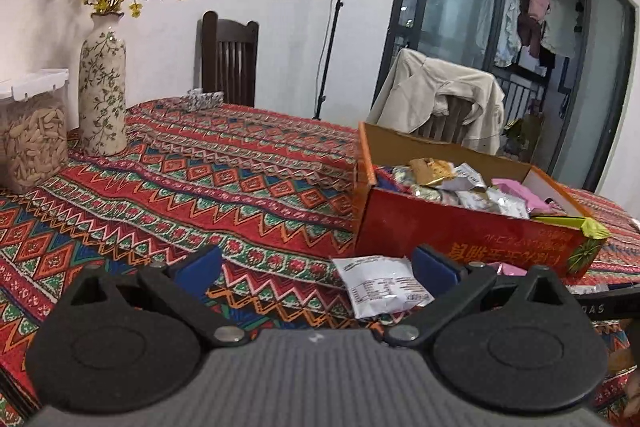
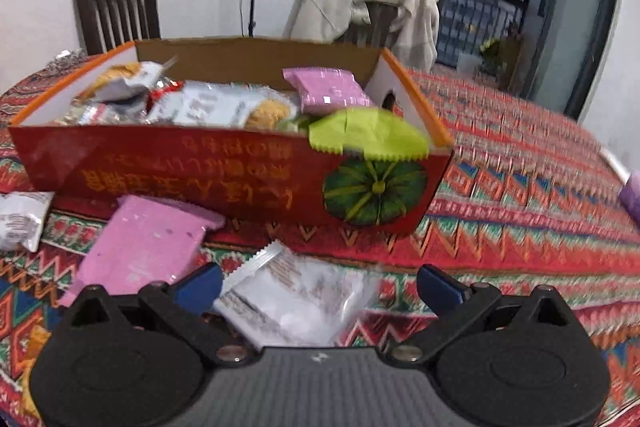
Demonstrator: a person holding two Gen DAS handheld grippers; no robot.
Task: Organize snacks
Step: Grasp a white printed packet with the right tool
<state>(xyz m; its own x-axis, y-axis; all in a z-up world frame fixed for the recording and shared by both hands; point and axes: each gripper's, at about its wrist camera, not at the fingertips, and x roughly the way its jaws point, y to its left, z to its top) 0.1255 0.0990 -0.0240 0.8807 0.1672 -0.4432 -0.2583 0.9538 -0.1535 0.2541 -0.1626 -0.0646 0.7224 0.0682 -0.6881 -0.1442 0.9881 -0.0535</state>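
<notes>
Both grippers are standing wide open and are holding nothing. The left gripper (image 1: 316, 267) is hovering low over the desk (image 1: 240, 179), and a white snack packet (image 1: 380, 285) is lying flat on the cloth just inside its right finger. To the left of this gripper the patterned cloth is lying bare up to the vase (image 1: 103, 87), so much free room is showing there. On its right the red box (image 1: 460, 231) is standing near, and its long wall is closing that side.

The right gripper (image 2: 320, 287) is hanging over a clear-white packet (image 2: 296, 303) that is lying between its fingers. A pink packet (image 2: 148, 247) is lying just beside, at the left, with its far end touching the foot of the box. Right of this gripper the cloth is running free to the desk edge.

The box is open at the top and is holding many packets: silver ones (image 2: 208, 105), a pink one (image 2: 328, 91), and a green packet (image 2: 368, 139) that is hanging over the front rim at the right corner.

A clear container (image 1: 34, 135) of pale snacks is standing beside the vase. Behind the desk a dark chair (image 1: 228, 59), a second chair with a beige jacket (image 1: 440, 95) and a dark window are showing.
</notes>
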